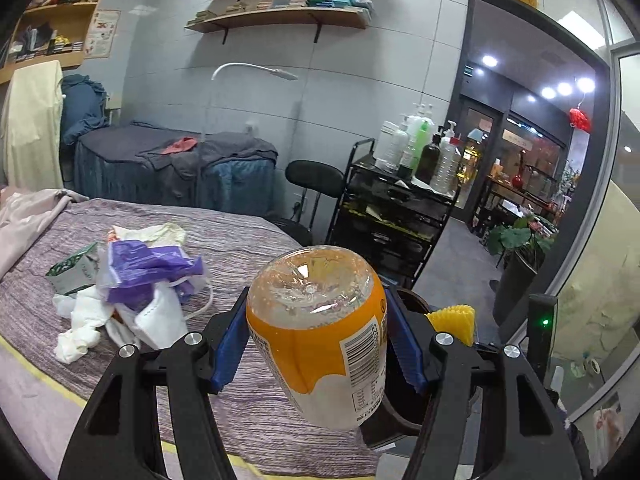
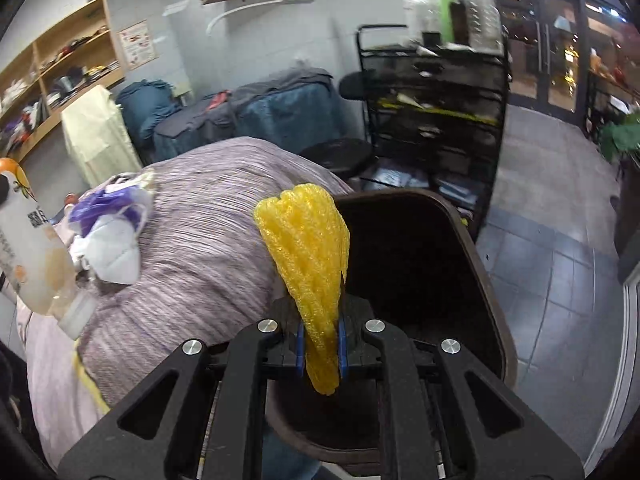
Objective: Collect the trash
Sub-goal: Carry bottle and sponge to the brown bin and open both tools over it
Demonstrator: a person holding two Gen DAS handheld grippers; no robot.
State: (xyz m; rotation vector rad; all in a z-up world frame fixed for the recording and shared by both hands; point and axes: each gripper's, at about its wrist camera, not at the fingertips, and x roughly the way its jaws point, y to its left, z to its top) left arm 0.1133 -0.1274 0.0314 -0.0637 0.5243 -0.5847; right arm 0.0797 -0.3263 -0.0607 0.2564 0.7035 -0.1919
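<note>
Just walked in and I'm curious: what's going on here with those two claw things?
Someone is clearing trash off a bed with two handheld tools. The left gripper clamps an empty bottle. The right gripper pinches a yellow foam net over an open dark bin beside the bed. A pile of tissues, a mask and wrappers remains on the bed.

My right gripper (image 2: 320, 346) pinches a yellow foam net (image 2: 308, 248) above the dark bin (image 2: 492, 280); a bottle (image 2: 28, 248) is far to its left.
</note>
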